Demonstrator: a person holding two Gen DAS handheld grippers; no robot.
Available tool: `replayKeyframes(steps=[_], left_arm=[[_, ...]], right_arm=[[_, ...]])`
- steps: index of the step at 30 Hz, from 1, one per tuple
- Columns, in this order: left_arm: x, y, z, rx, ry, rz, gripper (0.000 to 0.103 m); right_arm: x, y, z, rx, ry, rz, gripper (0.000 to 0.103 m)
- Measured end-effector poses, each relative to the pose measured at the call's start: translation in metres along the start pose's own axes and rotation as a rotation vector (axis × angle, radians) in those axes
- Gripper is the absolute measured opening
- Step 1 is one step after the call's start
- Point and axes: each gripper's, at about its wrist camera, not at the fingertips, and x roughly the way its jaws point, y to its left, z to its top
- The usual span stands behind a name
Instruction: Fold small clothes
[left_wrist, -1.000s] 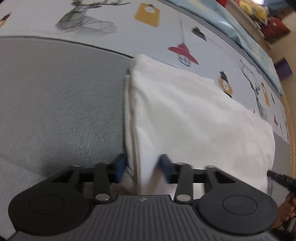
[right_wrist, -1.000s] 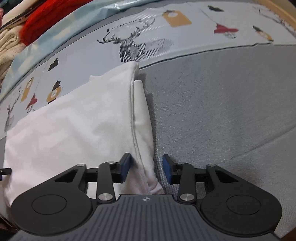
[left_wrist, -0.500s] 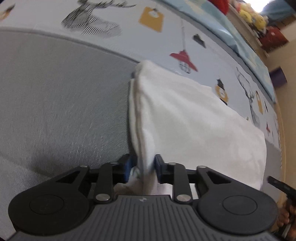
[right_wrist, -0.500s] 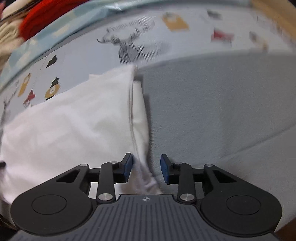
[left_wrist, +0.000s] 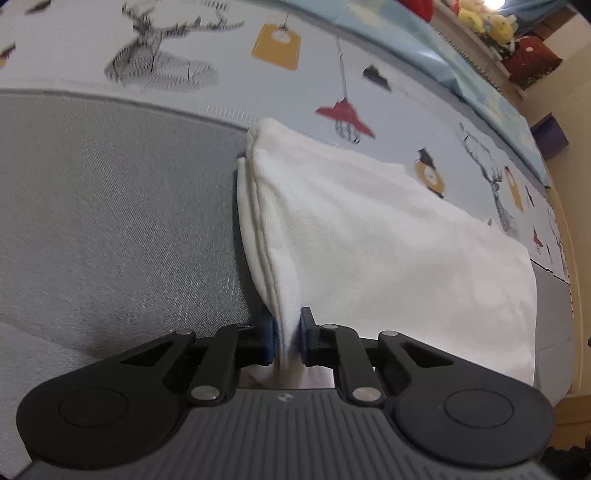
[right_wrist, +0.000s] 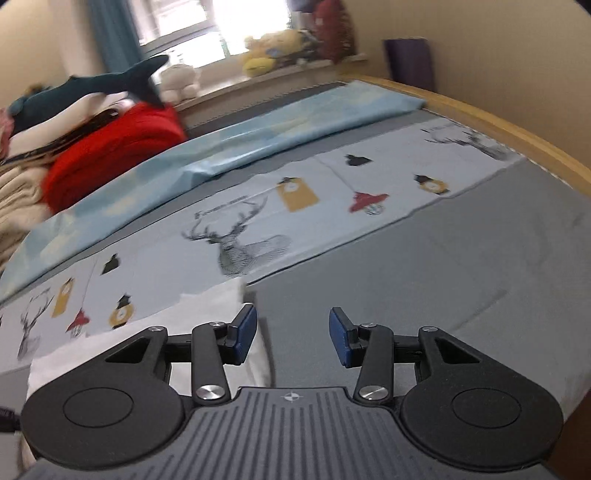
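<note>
Left wrist view: left gripper (left_wrist: 287, 338) jaws closing on white garment (left_wrist: 369, 236) edge; right gripper (right_wrist: 291, 334) opening, empty—lift evenly.

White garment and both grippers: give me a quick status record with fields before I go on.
garment: folded white cotton garment, lying flat on the bed
surface: grey fabric bed cover with a pale printed strip of deer and lamps behind
left gripper: closing, blue fingers pinching the garment's near corner
right gripper: opening, nothing between its fingers, lifted clear with the garment's edge below its left finger
background: red pillow and plush toys at the far side
</note>
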Motion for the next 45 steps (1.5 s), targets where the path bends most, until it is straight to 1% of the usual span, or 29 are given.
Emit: replayKeyframes(steps=[2, 3, 4, 6, 10, 12, 13, 14, 15, 16, 17, 18, 19, 21, 24, 27, 28, 30, 34, 38, 40, 41, 42, 45], left_arm=[[-0.014, 0.0, -0.001, 0.004, -0.031, 0.008, 0.014], [-0.021, 0.0, -0.001, 0.014, -0.045, 0.03, 0.014], [-0.029, 0.0, -0.002, 0.042, -0.063, 0.07, 0.014], [-0.04, 0.003, -0.005, 0.076, -0.073, 0.146, 0.014], [-0.049, 0.012, -0.012, 0.119, -0.03, 0.355, 0.014], [-0.051, 0.012, -0.014, 0.14, -0.025, 0.445, 0.014], [-0.053, 0.013, -0.013, 0.151, -0.027, 0.476, 0.014], [-0.055, 0.012, -0.012, 0.156, -0.03, 0.49, 0.014], [-0.057, 0.009, -0.011, 0.157, -0.04, 0.484, 0.014], [-0.061, 0.005, -0.01, 0.155, -0.057, 0.456, 0.014], [-0.063, 0.001, -0.008, 0.148, -0.07, 0.41, 0.013], [-0.065, -0.005, -0.006, 0.134, -0.078, 0.351, 0.013], [-0.069, -0.008, -0.004, 0.114, -0.083, 0.274, 0.013], [-0.071, -0.023, -0.002, 0.11, -0.067, 0.134, 0.013], [-0.071, -0.056, -0.001, 0.13, -0.06, 0.019, 0.013], [-0.066, -0.089, 0.003, 0.084, -0.057, -0.141, 0.013], [-0.063, -0.099, 0.005, 0.073, -0.055, -0.181, 0.013], [-0.055, -0.129, 0.001, 0.076, -0.047, -0.23, 0.013], [-0.027, -0.193, -0.003, 0.132, -0.021, -0.268, 0.013], [-0.009, -0.24, -0.012, 0.164, -0.009, -0.342, 0.015], [-0.003, -0.255, -0.014, 0.165, -0.006, -0.383, 0.024], [-0.004, -0.256, -0.014, 0.17, -0.011, -0.405, 0.028], [-0.007, -0.256, -0.015, 0.18, -0.025, -0.421, 0.034], [-0.018, -0.238, -0.01, 0.176, -0.049, -0.396, 0.035]], right_arm=[[0.004, -0.004, 0.001, 0.031, 0.008, -0.001, 0.046], [0.007, -0.002, -0.001, 0.037, 0.018, 0.001, 0.046], [0.009, -0.001, -0.003, 0.039, 0.031, 0.003, 0.046], [0.013, 0.004, -0.006, 0.035, 0.045, 0.002, 0.046], [0.011, 0.015, -0.01, 0.0, 0.046, 0.016, 0.046], [0.006, 0.02, -0.012, -0.024, 0.043, 0.027, 0.046], [0.005, 0.021, -0.012, -0.036, 0.041, 0.031, 0.046], [0.004, 0.023, -0.012, -0.051, 0.039, 0.033, 0.046], [0.003, 0.025, -0.013, -0.065, 0.036, 0.033, 0.046], [0.002, 0.025, -0.013, -0.078, 0.034, 0.032, 0.046], [0.001, 0.025, -0.013, -0.087, 0.031, 0.033, 0.046], [0.0, 0.024, -0.013, -0.092, 0.029, 0.034, 0.046], [0.0, 0.023, -0.013, -0.093, 0.03, 0.037, 0.046], [-0.001, 0.021, -0.012, -0.095, 0.034, 0.04, 0.046], [0.0, 0.017, -0.012, -0.104, 0.035, 0.039, 0.046], [0.001, 0.015, -0.012, -0.114, 0.038, 0.038, 0.046], [0.002, 0.015, -0.012, -0.118, 0.04, 0.039, 0.046], [0.002, 0.015, -0.013, -0.126, 0.043, 0.038, 0.046], [0.002, 0.015, -0.014, -0.143, 0.051, 0.039, 0.046], [0.003, 0.016, -0.014, -0.129, 0.055, 0.038, 0.046], [0.003, 0.017, -0.014, -0.13, 0.055, 0.037, 0.046], [0.004, 0.019, -0.014, -0.132, 0.055, 0.037, 0.046], [0.004, 0.019, -0.014, -0.136, 0.056, 0.038, 0.046], [0.005, 0.024, -0.015, -0.144, 0.061, 0.053, 0.046]])
